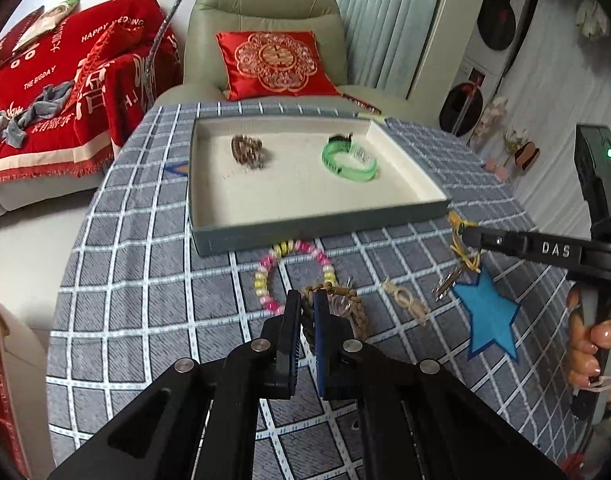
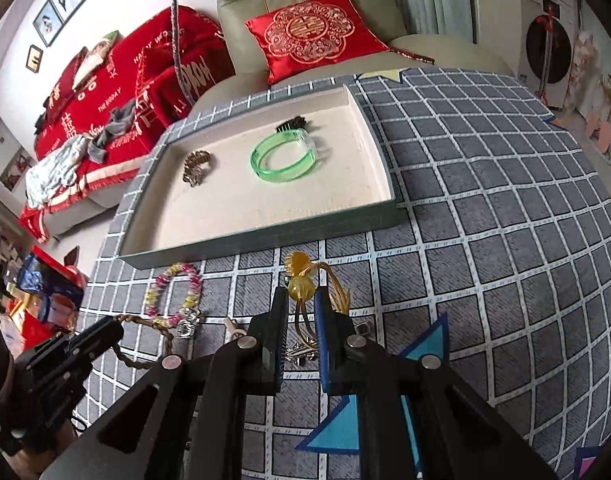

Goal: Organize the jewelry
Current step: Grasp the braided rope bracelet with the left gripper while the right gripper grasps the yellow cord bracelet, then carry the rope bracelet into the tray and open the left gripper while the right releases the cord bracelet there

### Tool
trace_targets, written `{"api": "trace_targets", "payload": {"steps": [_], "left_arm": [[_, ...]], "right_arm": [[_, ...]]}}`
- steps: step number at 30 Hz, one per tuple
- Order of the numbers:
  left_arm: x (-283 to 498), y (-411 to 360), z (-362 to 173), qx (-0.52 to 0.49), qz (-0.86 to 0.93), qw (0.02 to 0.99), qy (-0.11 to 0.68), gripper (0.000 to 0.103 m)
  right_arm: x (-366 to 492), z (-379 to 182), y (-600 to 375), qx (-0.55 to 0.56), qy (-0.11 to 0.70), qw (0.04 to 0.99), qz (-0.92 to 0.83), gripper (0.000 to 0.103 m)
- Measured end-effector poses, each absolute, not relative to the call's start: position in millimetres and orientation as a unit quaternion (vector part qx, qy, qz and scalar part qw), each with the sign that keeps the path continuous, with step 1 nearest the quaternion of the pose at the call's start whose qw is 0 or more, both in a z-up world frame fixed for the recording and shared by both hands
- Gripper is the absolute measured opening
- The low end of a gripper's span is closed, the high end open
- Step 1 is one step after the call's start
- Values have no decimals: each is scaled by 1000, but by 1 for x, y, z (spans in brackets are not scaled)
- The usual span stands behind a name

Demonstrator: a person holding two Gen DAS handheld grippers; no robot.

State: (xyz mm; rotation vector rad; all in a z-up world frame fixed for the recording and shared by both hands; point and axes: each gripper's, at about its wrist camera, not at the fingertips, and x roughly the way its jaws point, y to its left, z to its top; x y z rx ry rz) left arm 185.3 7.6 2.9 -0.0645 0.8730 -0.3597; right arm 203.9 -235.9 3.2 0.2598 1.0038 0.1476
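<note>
My left gripper (image 1: 306, 304) is shut on a brown beaded bracelet (image 1: 341, 294), which hangs a little above the checked cloth. In the right wrist view the same gripper (image 2: 117, 330) holds the brown bracelet (image 2: 145, 322) at the lower left. My right gripper (image 2: 301, 305) is shut on a yellow bead ornament with tassel strands (image 2: 301, 286). From the left it shows as the right gripper (image 1: 463, 236) with the yellow ornament (image 1: 459, 246) dangling. A pink and yellow bead bracelet (image 1: 265, 276) (image 2: 173, 292) lies before the cream-lined tray (image 1: 321, 220) (image 2: 265, 236). In the tray lie a green bangle (image 1: 347, 160) (image 2: 285, 156) and a brown coiled bracelet (image 1: 247, 150) (image 2: 195, 166).
A black hair clip (image 2: 293, 122) lies in the tray behind the bangle. On the cloth are a beige knotted piece (image 1: 405, 298), silver clips (image 1: 445, 284) (image 2: 301, 354) and a blue star patch (image 1: 491, 316). An armchair with a red cushion (image 1: 275, 64) stands behind the table.
</note>
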Motion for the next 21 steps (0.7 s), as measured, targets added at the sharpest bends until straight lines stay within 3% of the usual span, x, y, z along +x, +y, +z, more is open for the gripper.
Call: {"api": "trace_targets", "payload": {"steps": [14, 21], "left_arm": [[224, 16, 46, -26, -177, 911, 372, 21], [270, 14, 40, -28, -170, 908, 382, 21]], "right_arm": [[223, 39, -237, 130, 451, 879, 82, 14], [263, 46, -230, 117, 448, 882, 83, 14]]}}
